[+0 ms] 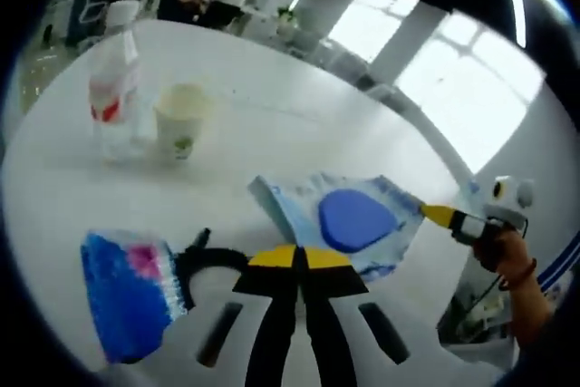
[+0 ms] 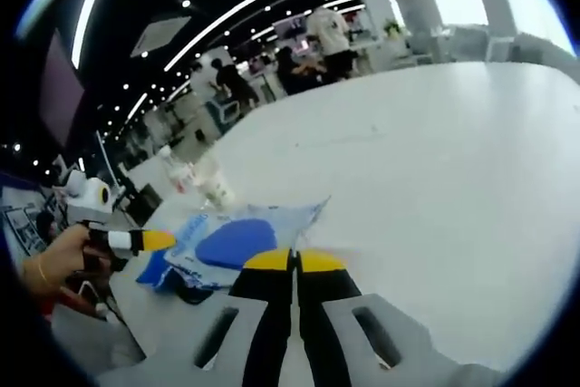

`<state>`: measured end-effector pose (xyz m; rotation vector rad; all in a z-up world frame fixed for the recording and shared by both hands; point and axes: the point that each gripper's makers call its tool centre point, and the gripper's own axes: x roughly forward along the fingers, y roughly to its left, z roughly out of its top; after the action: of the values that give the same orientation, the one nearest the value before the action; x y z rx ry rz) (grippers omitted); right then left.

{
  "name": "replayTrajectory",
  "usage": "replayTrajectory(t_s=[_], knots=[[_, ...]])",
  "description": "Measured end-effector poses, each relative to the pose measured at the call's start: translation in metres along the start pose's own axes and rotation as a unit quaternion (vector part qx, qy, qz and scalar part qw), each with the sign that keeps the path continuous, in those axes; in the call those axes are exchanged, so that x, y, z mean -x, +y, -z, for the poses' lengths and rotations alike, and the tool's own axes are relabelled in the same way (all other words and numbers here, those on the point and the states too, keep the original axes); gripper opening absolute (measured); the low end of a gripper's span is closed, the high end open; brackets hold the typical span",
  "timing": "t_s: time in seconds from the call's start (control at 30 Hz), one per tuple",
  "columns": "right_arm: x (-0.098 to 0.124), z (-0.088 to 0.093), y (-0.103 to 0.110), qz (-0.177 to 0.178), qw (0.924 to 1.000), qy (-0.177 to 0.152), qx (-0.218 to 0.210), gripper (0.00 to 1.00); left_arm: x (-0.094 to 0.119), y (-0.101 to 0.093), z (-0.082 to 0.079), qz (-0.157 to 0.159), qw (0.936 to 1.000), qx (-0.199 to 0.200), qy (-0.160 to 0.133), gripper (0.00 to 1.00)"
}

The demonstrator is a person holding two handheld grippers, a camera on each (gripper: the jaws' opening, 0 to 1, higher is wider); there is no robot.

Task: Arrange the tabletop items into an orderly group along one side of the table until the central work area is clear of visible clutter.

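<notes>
Where tongs meet: one bottle [image 1: 114,79], one cup [image 1: 180,120]

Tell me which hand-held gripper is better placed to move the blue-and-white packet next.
Left, probably. The left hand-held gripper sits shut right at the blue-and-white packet, with the bottle and paper cup grouped just beyond.

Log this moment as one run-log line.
left tool: shut, empty | right tool: shut, empty | wipes pack: on table | bottle, cup: upright, adjacent
</notes>
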<state>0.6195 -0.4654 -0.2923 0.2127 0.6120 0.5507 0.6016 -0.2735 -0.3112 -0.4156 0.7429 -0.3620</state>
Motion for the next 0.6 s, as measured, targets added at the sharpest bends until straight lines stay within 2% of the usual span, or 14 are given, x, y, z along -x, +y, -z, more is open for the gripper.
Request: replayTrajectory(t_s=[0.13, 0.23, 0.37, 0.6], knots=[[-0.009, -0.004, -0.004, 0.005, 1.0, -0.001, -0.001, 0.01, -0.008, 0.005, -0.014, -0.001, 0.9999, 0.007, -0.013, 0.0], [-0.014, -0.008, -0.008, 0.003, 1.0, -0.004, -0.007, 0.01, -0.015, 0.009, -0.023, -0.008, 0.9997, -0.003, -0.021, 0.0], [-0.024, -0.014, -0.011, 0.004, 0.9999, -0.008, -0.006, 0.01, -0.026, 0.014, -0.026, -0.011, 0.9998, -0.005, -0.018, 0.0], [-0.04, -0.023, -0.016, 0.003, 0.9998, -0.016, -0.006, 0.01, -0.039, 0.025, -0.038, -0.017, 0.9994, -0.005, -0.031, 0.0]])
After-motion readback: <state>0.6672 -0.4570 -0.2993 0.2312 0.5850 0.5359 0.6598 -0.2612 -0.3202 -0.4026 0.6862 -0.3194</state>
